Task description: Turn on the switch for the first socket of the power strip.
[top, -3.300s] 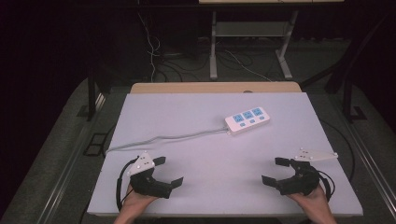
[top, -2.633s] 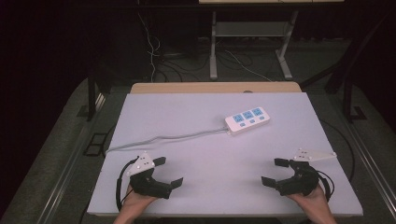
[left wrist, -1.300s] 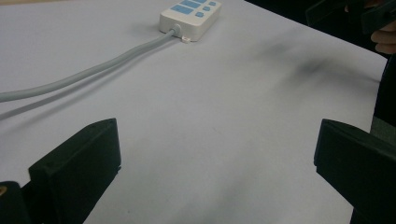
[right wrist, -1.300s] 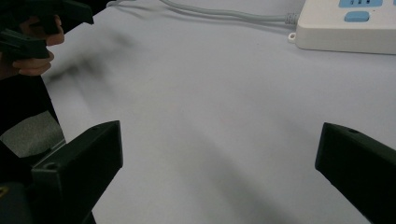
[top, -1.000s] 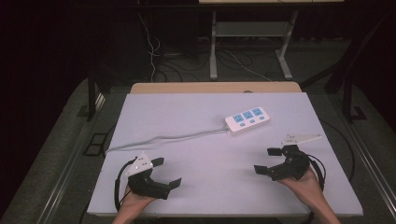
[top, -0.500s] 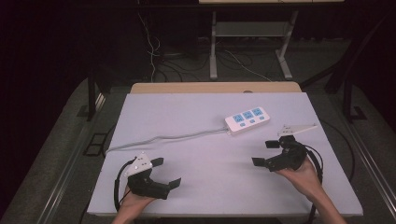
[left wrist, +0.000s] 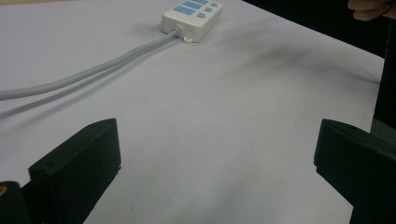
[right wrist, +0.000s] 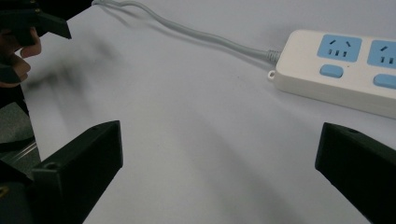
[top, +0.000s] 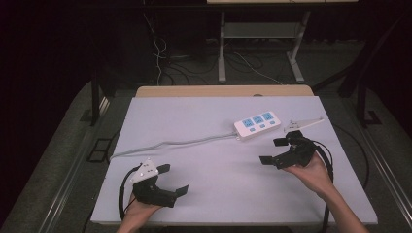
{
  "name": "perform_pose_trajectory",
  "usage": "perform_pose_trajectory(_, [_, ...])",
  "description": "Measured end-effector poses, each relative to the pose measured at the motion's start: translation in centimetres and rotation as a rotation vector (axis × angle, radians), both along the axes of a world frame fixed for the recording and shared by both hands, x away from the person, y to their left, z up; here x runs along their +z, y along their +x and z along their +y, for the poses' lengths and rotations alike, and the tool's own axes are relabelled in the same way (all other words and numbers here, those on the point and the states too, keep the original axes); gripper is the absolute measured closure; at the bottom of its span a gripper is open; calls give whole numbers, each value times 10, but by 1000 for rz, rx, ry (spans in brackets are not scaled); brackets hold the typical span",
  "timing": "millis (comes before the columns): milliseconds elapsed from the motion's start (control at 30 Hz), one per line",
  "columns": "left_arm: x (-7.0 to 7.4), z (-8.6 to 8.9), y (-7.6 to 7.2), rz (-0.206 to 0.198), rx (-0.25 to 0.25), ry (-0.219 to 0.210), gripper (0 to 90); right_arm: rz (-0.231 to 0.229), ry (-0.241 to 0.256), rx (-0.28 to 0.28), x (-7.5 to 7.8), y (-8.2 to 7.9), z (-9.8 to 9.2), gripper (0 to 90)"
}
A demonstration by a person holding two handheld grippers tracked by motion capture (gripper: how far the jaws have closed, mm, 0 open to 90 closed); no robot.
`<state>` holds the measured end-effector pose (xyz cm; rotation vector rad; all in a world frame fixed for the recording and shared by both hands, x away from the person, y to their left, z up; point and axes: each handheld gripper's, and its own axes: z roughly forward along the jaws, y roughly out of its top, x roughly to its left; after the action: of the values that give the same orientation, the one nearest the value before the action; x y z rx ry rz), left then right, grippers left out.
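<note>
Power strip (top: 257, 125) lies on bench (top: 209, 194), long axis running left-right, just ahead-left of right tongs (top: 276, 151), gaping empty; left tongs (top: 173, 179) well apart, also gaping, so right's nearer

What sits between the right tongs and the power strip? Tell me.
Nothing: in the right gripper view, bare white table runs from the open right tongs to the power strip. The high view shows the same short gap.

Glossy white plastic power strip (top: 257, 125) on a smooth matt table (top: 204, 121).
</note>
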<state>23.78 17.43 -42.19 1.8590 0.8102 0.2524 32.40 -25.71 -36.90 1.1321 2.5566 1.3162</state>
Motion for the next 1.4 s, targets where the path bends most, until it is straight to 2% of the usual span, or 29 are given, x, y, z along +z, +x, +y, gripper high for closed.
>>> perform_pose_trajectory(300, [0,-1,0,-1,-3,2,0,13,-17,5,2,17,1,5])
perform_pose_trajectory(700, [0,-2,0,0,-5,4,0,38,-69,20,6,37,6,5])
perform_pose_trajectory(1400, [-1,-2,0,3,-11,6,0,69,-104,46,16,68,10,5])
